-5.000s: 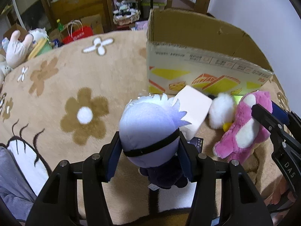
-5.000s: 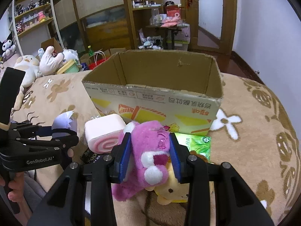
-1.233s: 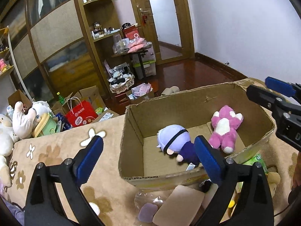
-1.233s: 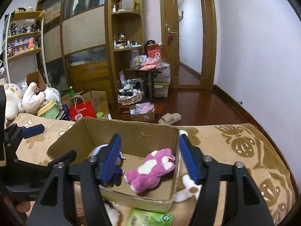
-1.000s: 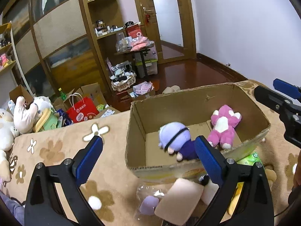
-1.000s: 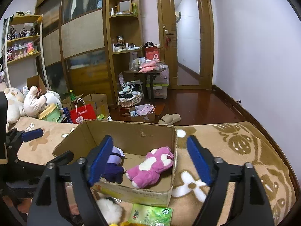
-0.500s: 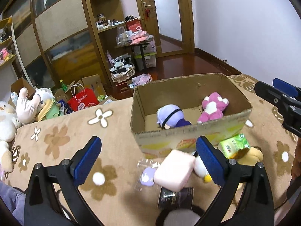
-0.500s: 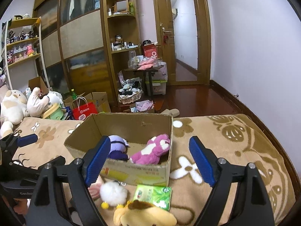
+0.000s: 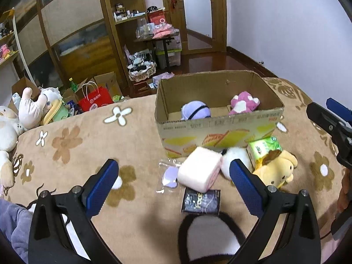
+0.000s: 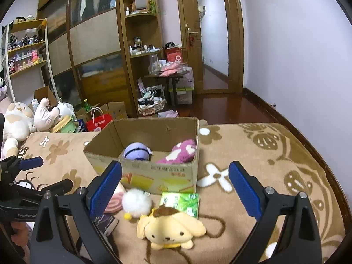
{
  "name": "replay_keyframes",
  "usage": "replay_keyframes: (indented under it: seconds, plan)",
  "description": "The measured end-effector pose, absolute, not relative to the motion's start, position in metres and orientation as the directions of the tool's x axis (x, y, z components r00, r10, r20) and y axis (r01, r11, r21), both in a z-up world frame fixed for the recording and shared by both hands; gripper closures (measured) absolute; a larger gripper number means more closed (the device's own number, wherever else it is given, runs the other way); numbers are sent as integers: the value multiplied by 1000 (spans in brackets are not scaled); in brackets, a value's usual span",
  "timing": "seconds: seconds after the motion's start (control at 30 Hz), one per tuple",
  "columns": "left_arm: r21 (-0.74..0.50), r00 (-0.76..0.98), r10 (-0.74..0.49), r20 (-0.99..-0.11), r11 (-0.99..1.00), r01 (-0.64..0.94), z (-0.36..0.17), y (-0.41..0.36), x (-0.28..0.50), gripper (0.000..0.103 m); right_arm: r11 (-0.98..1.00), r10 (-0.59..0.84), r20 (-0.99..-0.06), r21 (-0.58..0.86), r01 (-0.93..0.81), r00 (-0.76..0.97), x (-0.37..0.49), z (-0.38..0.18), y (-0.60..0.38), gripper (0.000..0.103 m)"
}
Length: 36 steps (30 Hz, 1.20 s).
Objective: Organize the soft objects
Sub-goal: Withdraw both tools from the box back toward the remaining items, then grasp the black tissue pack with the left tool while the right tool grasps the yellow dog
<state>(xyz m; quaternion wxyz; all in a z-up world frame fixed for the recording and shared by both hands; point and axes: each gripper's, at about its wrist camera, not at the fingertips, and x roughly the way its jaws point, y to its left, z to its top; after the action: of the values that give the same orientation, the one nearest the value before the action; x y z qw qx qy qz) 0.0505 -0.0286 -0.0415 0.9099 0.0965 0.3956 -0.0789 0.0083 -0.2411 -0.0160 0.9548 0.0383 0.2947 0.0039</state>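
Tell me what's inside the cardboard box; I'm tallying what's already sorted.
Inside the cardboard box: a purple-headed doll and a pink plush, side by side. The near wall hides their lower parts and most of the floor.

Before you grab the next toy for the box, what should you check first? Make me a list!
1. Left gripper empty, jaws wide: ok.
2. Right gripper empty, jaws just opened wider: ok.
3. Cardboard box has room beside the purple doll and pink plush: ok.
4. Yellow dog plush lies uncovered, easy to reach: ok.
5. White pom-pom free of the pink roll cushion: cannot tell, they touch.
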Motion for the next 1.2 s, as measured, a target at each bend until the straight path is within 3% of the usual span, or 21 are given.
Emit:
replay_keyframes:
  seconds: [0.57, 0.8, 1.2]
  plan:
    - [85, 525, -58, -849, 966, 243, -85, -34, 78, 3, 995, 65, -685, 102, 7, 726, 23, -55, -231, 1]
    - [-4, 386, -114, -916, 962, 275, -116, -40, 98, 3, 993, 83, -736, 116, 4, 672, 34, -72, -231, 1]
    - [11, 258, -69, -964, 955, 297, -156, -52, 110, 3, 985, 136, -853, 170, 22, 504, 50, -114, -232, 1]
